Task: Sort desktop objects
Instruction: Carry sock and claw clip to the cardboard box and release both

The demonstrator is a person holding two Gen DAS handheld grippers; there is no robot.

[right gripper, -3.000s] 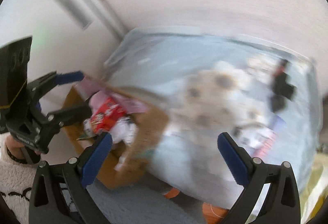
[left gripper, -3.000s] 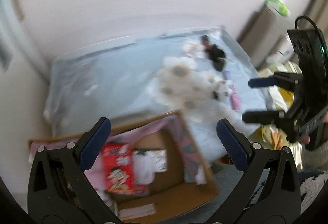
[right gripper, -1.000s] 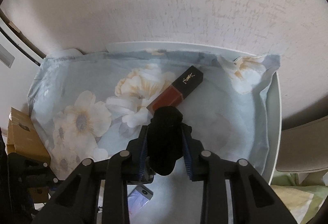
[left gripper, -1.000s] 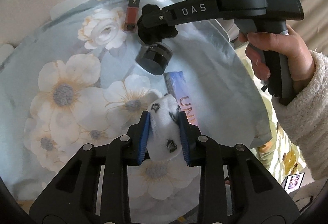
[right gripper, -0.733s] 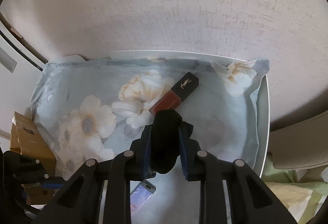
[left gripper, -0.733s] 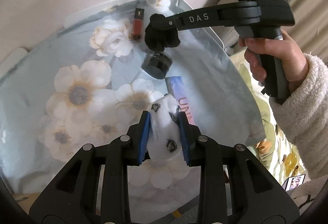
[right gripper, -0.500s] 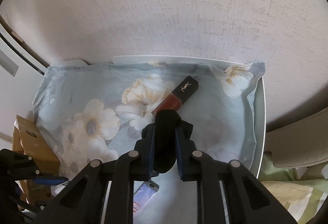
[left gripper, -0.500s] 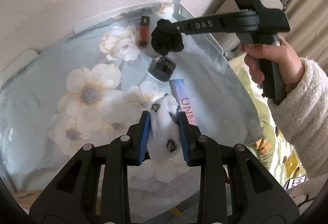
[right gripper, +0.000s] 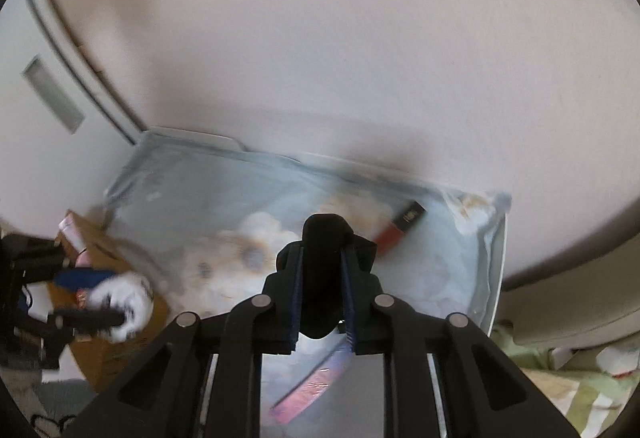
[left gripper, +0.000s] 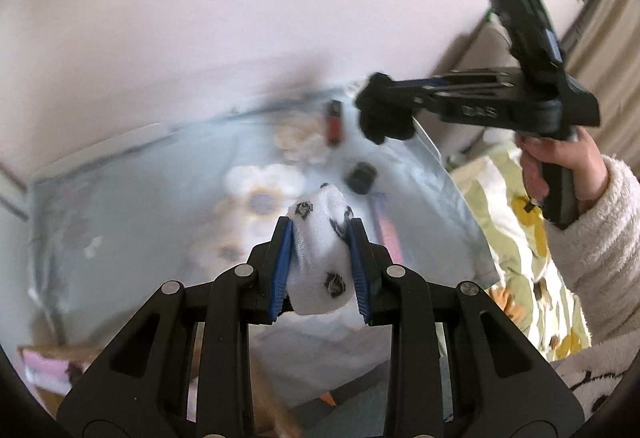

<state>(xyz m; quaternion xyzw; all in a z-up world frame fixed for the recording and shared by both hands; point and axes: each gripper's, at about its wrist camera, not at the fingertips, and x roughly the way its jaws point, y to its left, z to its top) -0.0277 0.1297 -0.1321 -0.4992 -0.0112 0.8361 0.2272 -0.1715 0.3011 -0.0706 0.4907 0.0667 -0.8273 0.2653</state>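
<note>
The jaws of the left gripper (left gripper: pixel 320 262) are clamped on a white sock (left gripper: pixel 318 258); those of the right gripper (right gripper: pixel 320 278) on a black sock (right gripper: pixel 322 270), a lipstick (right gripper: pixel 400 230) lying beyond them.

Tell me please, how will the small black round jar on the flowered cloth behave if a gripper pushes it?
The black jar looks short and round, and seems to lie tilted, so a sideways push would probably roll it. The flowered cloth under it is soft, so it may stop soon. It looks rigid, not floppy; blur hides more.
</note>
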